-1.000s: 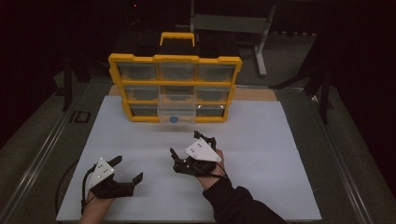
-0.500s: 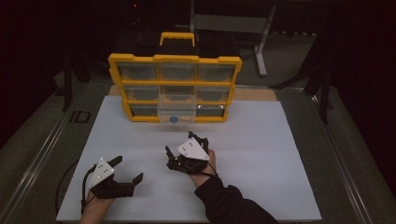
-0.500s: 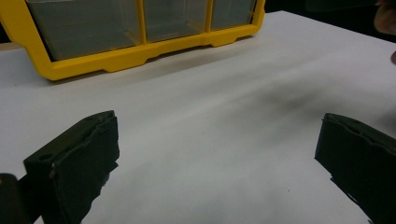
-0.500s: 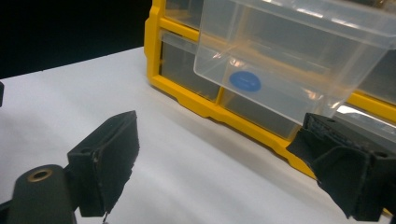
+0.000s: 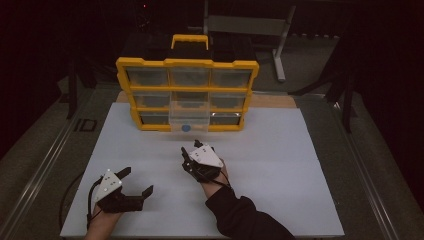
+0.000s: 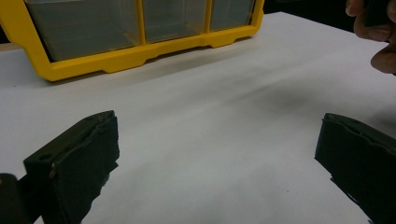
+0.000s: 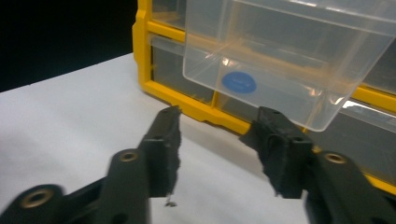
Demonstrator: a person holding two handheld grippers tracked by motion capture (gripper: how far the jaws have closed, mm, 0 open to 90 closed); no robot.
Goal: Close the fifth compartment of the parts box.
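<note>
**No readable text in the scene**

No words, numbers or brand names can be made out anywhere. The only sign is a plain blue round sticker (image 7: 239, 81) on the front of the clear drawer (image 7: 299, 56), which stands pulled out of the yellow organizer (image 5: 187, 90) near the far edge of the white table (image 5: 280, 150). If anything is printed on the sticker, it is too small and blurred to read.

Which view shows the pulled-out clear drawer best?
Right gripper view: the clear drawer is close, its blue dot plain. High view shows it small, sticking out of the yellow organizer. Left gripper view catches just the organizer's bottom row.
</note>
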